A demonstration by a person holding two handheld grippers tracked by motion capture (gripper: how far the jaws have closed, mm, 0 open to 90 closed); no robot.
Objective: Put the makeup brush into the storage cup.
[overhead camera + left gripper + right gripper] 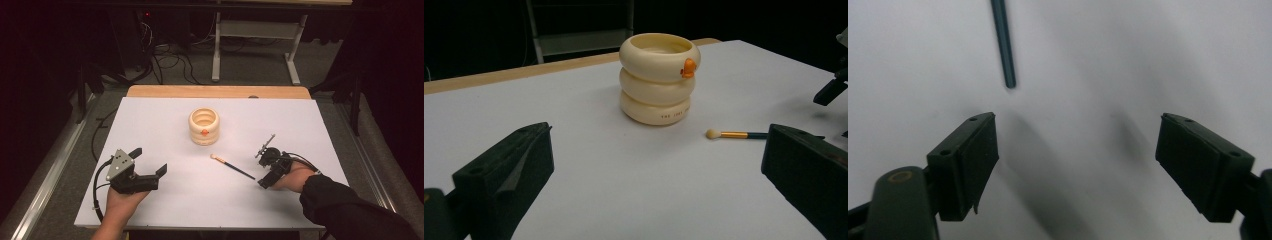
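The makeup brush (233,167) lay flat on the counter (165,210), near the cream holder (204,126). Right hand-held gripper (261,183) stood apart just behind its handle end, clamping nothing. Left hand-held gripper (149,161) was likewise apart, empty.

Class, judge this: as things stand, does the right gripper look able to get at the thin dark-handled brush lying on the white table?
Probably yes: the right gripper is open, the brush's handle end lies just ahead, nothing between.
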